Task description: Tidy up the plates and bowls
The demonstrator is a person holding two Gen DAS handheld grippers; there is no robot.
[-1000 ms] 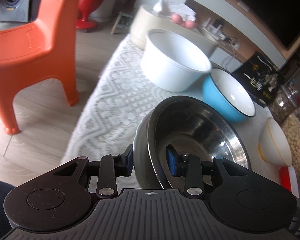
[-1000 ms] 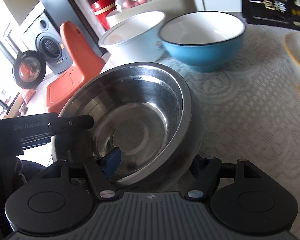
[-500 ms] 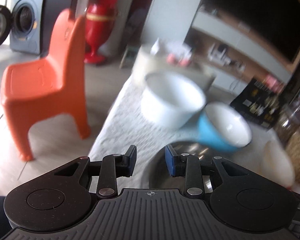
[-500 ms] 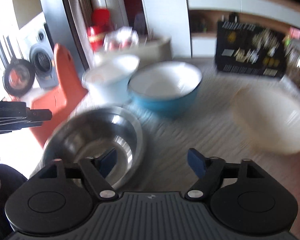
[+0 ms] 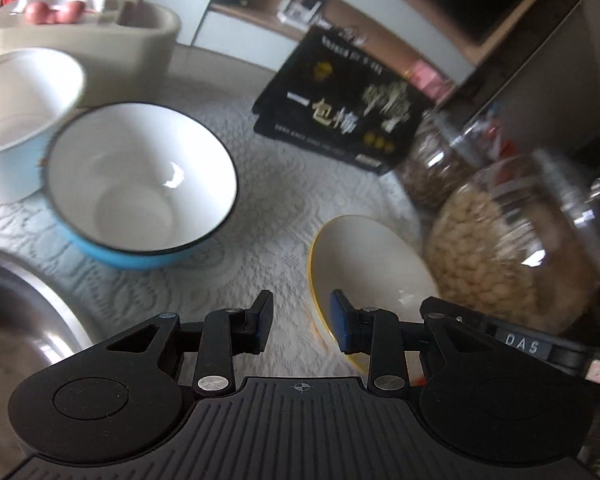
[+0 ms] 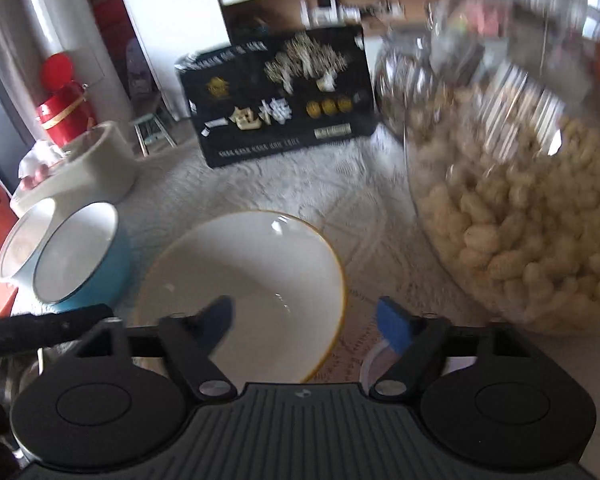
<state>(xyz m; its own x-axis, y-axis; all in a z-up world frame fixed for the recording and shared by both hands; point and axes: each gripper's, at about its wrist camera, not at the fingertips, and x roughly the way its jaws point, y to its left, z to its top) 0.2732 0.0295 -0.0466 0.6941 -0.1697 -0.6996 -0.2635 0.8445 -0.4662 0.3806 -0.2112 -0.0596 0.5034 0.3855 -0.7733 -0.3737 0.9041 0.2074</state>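
Bowls were what the task turned on, and none was seen nested in another. The yellow-rimmed bowl (image 6: pixel 244 280) sat on the lace cloth (image 5: pixel 260 184), just beside the peanut jar (image 6: pixel 520 220) and near the blue bowl (image 5: pixel 140 184). The white bowl (image 5: pixel 16 120) was seen against the blue bowl's far side, touching or nearly so. The steel bowl (image 5: pixel 16 320) lay at the near left edge of the left view, apart from the others. No plates were visible.

The yellow-rimmed bowl was judged the piece in hand. The right gripper (image 6: pixel 304 320) was spread across its near right rim, one pad over the bowl's inside and the other outside; its jaws were closing, with the rim between them but not yet pinched. The left gripper (image 5: pixel 300 320) was held partly open and empty, its right pad at the same bowl's left rim, nothing pressed.

Progress was judged early: four bowls remained separate, and stacking or grouping was all still to be done. Behind the bowls, the black box (image 6: pixel 280 100), a second jar (image 5: pixel 432 164) and the beige tub (image 5: pixel 88 44) were left standing on the cloth.
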